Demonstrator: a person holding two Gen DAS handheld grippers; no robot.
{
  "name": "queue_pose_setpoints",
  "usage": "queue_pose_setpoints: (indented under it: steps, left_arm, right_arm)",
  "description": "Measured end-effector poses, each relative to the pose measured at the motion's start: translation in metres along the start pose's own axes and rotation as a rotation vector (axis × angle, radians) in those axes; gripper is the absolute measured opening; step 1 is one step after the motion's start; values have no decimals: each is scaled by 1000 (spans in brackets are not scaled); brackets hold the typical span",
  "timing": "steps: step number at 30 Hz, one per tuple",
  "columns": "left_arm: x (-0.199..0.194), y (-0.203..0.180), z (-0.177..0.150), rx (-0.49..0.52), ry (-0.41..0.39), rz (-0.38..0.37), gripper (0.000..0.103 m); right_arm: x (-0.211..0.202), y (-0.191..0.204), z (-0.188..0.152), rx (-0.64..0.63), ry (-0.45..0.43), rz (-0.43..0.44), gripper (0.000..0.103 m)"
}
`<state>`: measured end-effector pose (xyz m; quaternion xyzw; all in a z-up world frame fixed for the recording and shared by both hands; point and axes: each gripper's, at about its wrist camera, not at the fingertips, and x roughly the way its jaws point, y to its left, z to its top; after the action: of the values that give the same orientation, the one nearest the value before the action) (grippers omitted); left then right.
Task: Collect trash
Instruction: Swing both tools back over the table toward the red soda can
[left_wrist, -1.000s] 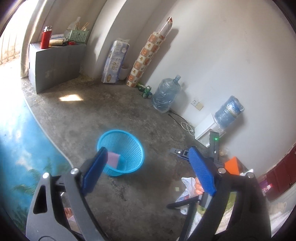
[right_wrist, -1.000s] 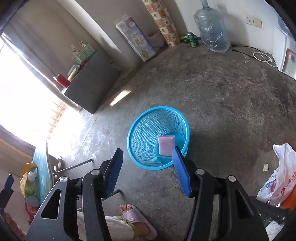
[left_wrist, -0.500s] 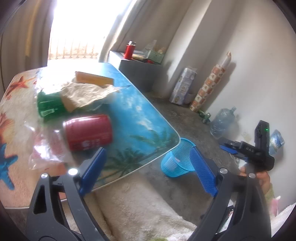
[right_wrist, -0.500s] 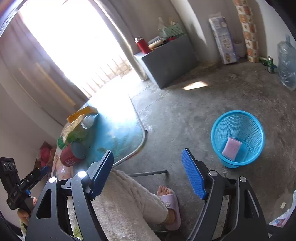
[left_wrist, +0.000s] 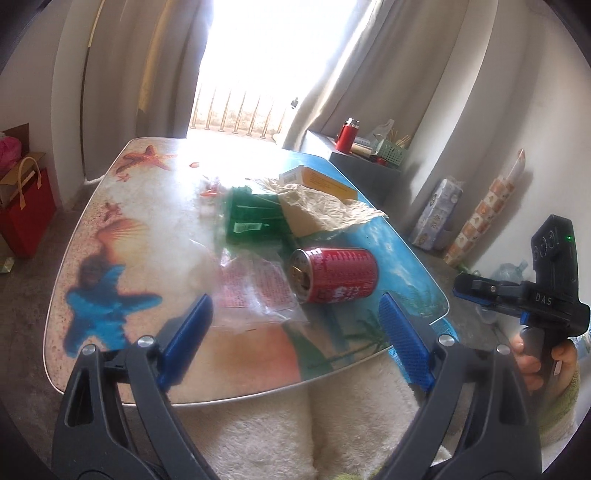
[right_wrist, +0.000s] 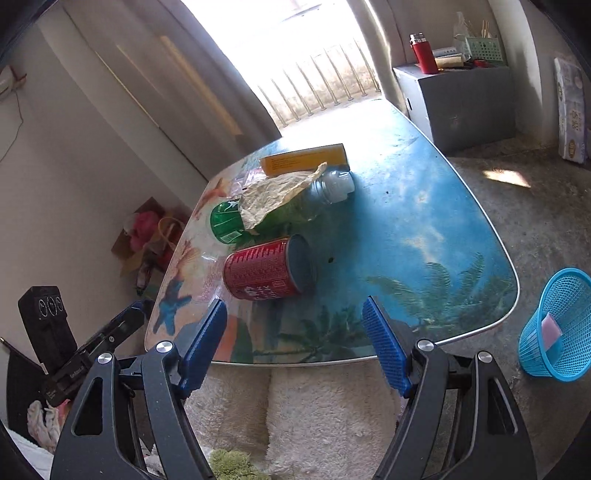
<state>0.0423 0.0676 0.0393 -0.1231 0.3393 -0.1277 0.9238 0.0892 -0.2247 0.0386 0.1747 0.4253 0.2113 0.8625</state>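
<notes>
Both grippers hang over the near edge of the tabletop (right_wrist: 424, 206), left gripper (left_wrist: 295, 336) and right gripper (right_wrist: 293, 345) each with jaws spread wide and holding nothing. The red can (right_wrist: 269, 269) lies on its side near that edge, beside a clear wrapper (left_wrist: 255, 288); behind it lie a green bottle (right_wrist: 258, 218), crumpled paper (right_wrist: 277, 195) and a yellow box (right_wrist: 303, 158). The right half of the tabletop is bare. The blue basket (right_wrist: 557, 325) stands on the floor off the right corner.

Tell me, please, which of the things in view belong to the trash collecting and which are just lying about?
For the job:
red can, on its side
green bottle, on its side
crumpled paper, draped over the bottle
clear wrapper
yellow box
blue basket, on the floor
left tool and right tool, both open

Lying about:
red flask
grey cabinet
red bag
</notes>
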Motion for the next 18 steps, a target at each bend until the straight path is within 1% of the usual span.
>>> queue_pose_setpoints:
  steps: [3, 5, 7, 10, 14, 15, 16, 18]
  left_arm:
    - [-3, 12, -1, 9, -10, 26, 87]
    - [-3, 16, -2, 24, -13, 31, 87]
    - [-2, 14, -3, 45, -13, 15, 87]
    - [5, 9, -6, 75, -3, -28, 87]
    - [20, 2, -10, 120, 10, -66, 87]
    - [25, 0, -10, 137, 14, -70, 84]
    - [30, -1, -11, 154, 20, -72, 79]
    - [41, -5, -11, 191, 42, -69, 73]
  right_arm:
    - [13, 14, 7, 2, 19, 9, 74]
    - [21, 17, 11, 17, 32, 17, 74]
    - [33, 15, 17, 50, 42, 9, 74]
    - [48, 10, 23, 109, 56, 0, 74]
    - [61, 4, 27, 176, 52, -4, 74]
    - [63, 3, 28, 188, 52, -3, 74]
    - [66, 2, 29, 197, 52, -4, 74]
    - [70, 1, 30, 208, 53, -12, 74]
